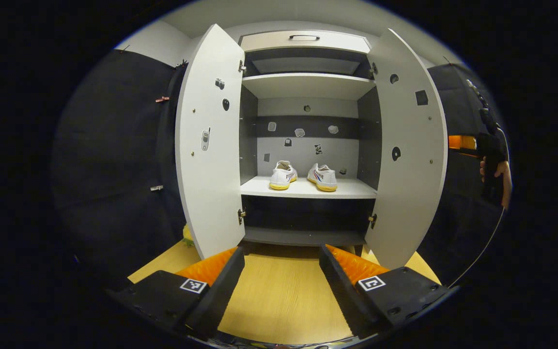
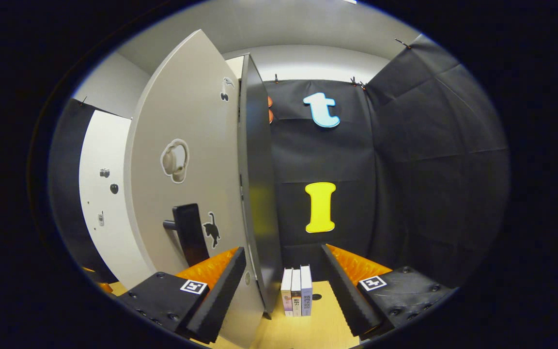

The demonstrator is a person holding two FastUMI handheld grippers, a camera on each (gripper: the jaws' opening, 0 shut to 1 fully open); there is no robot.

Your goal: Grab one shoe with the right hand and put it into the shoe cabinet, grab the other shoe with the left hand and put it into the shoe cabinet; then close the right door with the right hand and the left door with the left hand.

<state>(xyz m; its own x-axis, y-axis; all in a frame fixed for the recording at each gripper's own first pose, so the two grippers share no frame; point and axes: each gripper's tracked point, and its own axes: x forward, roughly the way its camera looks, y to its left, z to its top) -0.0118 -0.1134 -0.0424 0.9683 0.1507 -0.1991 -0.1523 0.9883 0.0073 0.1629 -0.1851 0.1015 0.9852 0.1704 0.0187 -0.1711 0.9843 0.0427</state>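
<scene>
Both shoes are in the shoe cabinet (image 1: 308,87), side by side on the middle shelf (image 1: 308,188): left shoe (image 1: 283,175) and right shoe (image 1: 322,177), close together but not touching, toes roughly toward the camera. Both doors are open. In the left gripper view the left door (image 1: 209,145) and right door (image 1: 410,155) swing out toward the camera on either side of the opening.

Left gripper (image 1: 281,261): fingers spread wide, nothing between them, hanging over the wooden floor (image 1: 279,295) in front of the cabinet, well back from the shoes and centred between the two doors.

Right gripper (image 2: 283,264): fingers apart, holding nothing. The outer edge of the right door (image 2: 182,160) stands in the gap, close to the left-hand finger; can't tell if it touches. Door handle (image 2: 189,232) is just left of that finger. Three books (image 2: 297,291) stand upright on the floor beyond the gap.

In the left gripper view, a hand (image 1: 499,174) holds the other gripper at far right, beyond the right door.
</scene>
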